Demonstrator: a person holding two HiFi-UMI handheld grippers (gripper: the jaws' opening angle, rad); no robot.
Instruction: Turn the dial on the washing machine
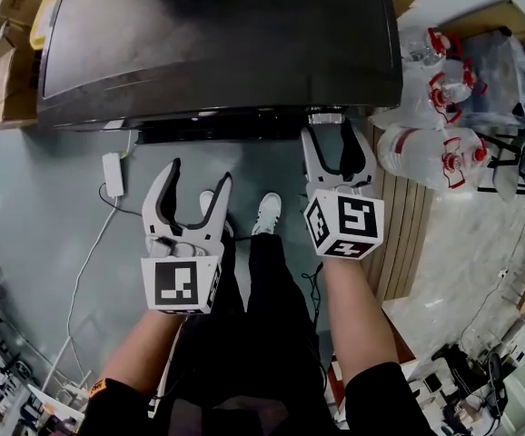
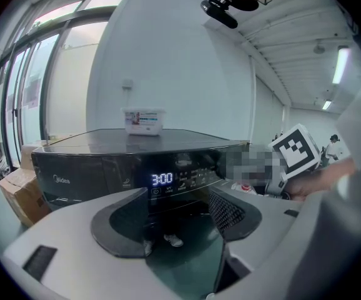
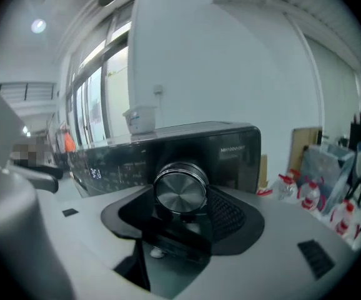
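Note:
A dark washing machine (image 1: 217, 34) fills the top of the head view, its front panel facing me. At the panel's right end sits the round silver dial (image 1: 326, 116). My right gripper (image 1: 329, 131) reaches up to it. In the right gripper view the dial (image 3: 180, 191) stands between the jaws; the meshed right pad (image 3: 227, 208) lies close beside it and a dark gap shows on its left. My right gripper (image 3: 183, 206) is open. My left gripper (image 1: 199, 173) hangs open and empty in front of the machine, aimed at the lit display (image 2: 162, 179).
A white box (image 2: 142, 120) rests on the machine's lid. Several water jugs (image 1: 435, 153) stand to the right, above a wooden slatted board (image 1: 403, 234). Cardboard boxes (image 1: 4, 62) lie at the left. A white power strip (image 1: 113, 175) with its cable lies on the floor.

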